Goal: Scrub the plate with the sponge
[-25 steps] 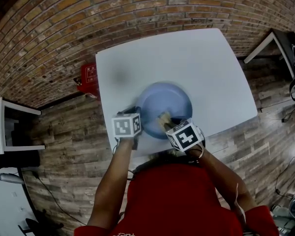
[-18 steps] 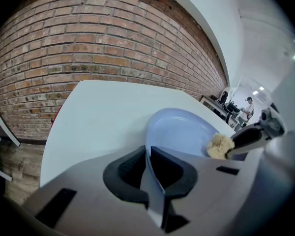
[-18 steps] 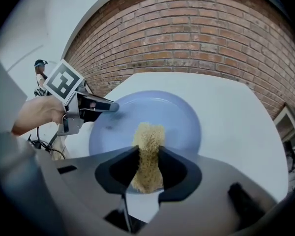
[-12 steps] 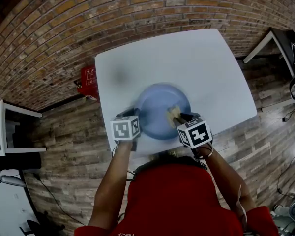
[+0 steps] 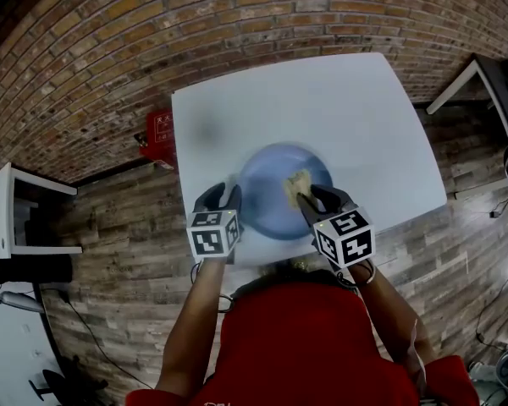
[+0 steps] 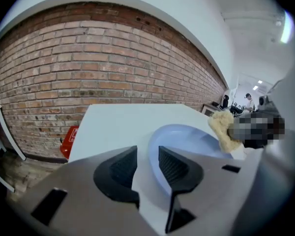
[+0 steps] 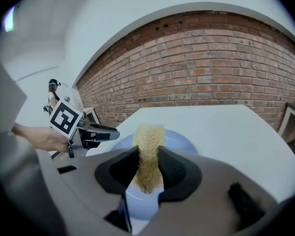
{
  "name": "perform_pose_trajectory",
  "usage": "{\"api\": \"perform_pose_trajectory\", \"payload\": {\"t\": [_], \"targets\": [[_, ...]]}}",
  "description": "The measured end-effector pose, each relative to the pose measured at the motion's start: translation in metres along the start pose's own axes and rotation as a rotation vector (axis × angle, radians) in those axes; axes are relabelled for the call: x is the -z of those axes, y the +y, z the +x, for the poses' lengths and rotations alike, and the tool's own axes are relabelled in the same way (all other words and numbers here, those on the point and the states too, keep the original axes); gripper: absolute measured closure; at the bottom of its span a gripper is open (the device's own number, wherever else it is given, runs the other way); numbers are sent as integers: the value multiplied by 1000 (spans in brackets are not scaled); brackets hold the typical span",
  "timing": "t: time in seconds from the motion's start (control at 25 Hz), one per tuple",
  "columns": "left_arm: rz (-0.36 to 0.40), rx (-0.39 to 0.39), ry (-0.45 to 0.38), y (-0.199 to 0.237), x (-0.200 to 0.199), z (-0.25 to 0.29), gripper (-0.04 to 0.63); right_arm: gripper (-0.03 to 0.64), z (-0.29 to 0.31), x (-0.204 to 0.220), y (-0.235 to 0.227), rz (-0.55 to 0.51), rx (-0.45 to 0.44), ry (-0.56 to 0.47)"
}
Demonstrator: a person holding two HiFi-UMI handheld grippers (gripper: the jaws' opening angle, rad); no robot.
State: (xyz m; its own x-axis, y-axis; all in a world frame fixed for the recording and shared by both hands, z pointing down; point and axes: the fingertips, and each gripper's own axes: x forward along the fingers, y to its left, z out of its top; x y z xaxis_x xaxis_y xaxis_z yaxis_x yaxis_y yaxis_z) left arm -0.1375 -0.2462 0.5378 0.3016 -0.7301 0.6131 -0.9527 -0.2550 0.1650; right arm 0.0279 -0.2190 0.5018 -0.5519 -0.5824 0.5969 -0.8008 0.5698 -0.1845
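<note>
A pale blue plate point(image 5: 267, 189) lies flat on the white table point(image 5: 322, 100), near its front edge. My left gripper point(image 5: 220, 198) sits just off the plate's left rim. Its jaws are opening, with only bare table between them. In the left gripper view the gripper point(image 6: 147, 154) has the plate point(image 6: 187, 136) just right of its right jaw. My right gripper point(image 5: 315, 194) is shut on a yellow sponge point(image 5: 298, 183) over the plate's right half. In the right gripper view the sponge point(image 7: 147, 146) sticks out beyond the jaws above the plate point(image 7: 179, 141).
A red box point(image 5: 157, 138) stands on the floor by the table's left side. A white side table point(image 5: 4, 218) is at the far left. The floor is wood planks below a brick wall. My body is close to the table's front edge.
My left gripper has let go of the plate's left rim and pulled back a little. The right gripper has carried the sponge to the right and farther across the plate.
</note>
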Motion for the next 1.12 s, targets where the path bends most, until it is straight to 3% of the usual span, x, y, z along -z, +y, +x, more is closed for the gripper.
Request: {"api": "perform_pose_trajectory", "payload": {"t": [0.24, 0.36, 0.56, 0.8, 1.12], "targets": [[45, 17, -251, -22, -62, -49, 468, 497, -23, -55, 25, -91, -75, -262], [51, 43, -331, -34, -84, -69, 530, 497, -36, -77, 38, -130, -103, -364], [73, 95, -446, -59, -112, -98, 564, 497, -57, -106, 53, -154, -151, -499], [99, 139, -532, -81, -128, -119, 574, 497, -72, -123, 65, -162, -189, -567], [138, 168, -578, -96, -132, -130, 577, 499, -81, -127, 65, -157, -181, -595]]}}
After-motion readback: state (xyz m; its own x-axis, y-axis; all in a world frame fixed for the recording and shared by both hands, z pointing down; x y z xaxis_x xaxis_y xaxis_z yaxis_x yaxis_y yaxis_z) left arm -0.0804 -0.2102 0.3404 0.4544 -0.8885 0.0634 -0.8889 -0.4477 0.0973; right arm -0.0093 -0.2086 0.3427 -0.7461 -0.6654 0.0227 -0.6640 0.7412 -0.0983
